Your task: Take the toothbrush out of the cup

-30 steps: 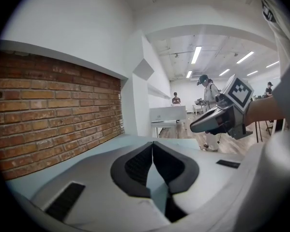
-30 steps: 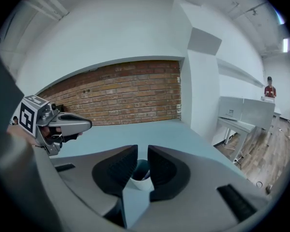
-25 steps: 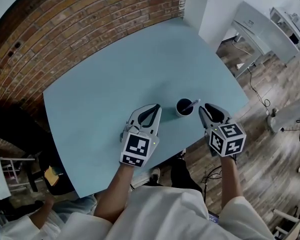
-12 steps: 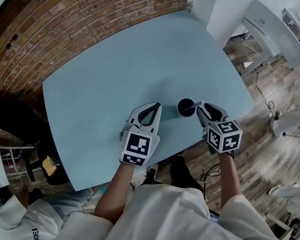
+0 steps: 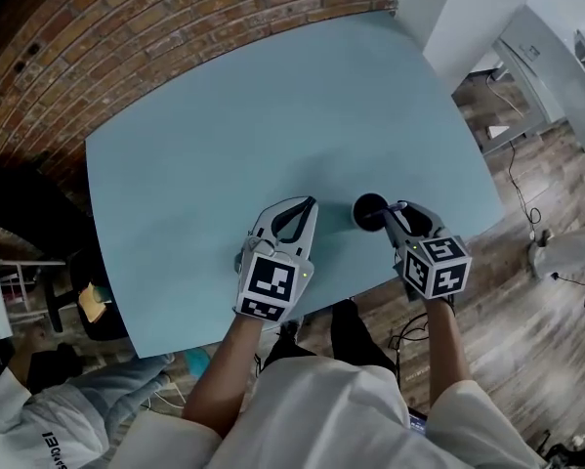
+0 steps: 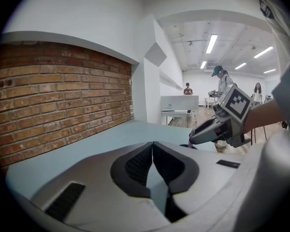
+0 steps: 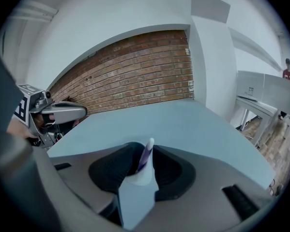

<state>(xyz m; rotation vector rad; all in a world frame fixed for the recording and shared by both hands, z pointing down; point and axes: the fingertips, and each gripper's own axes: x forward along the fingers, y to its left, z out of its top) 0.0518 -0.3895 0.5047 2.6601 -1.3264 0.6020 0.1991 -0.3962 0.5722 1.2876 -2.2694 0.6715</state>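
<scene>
1. nearest the camera, a person in a white top [image 5: 321,408] reaches both bare forearms over the near edge of a pale blue table [image 5: 224,135], a gripper in each hand.
2. the left gripper [image 5: 308,203] lies low over the tabletop left of the cup, its jaws pressed together at the tips with nothing between them.
3. the right gripper [image 5: 392,209] sits at the right rim of the dark cup [image 5: 369,210], tips pointing towards it; its jaws are opening, with the toothbrush between them and the pads not seen pressing on it.
4. the toothbrush [image 7: 145,157], purple and white, stands tilted in the gap between those jaws, its lower end at the cup; it is not lifted clear.
5. the cup stands upright near the table's near right edge, between the two grippers and closer to the right one.
6. beyond the table runs a red brick wall [image 5: 126,27]; wooden flooring [image 5: 526,291] shows to the right.
</scene>
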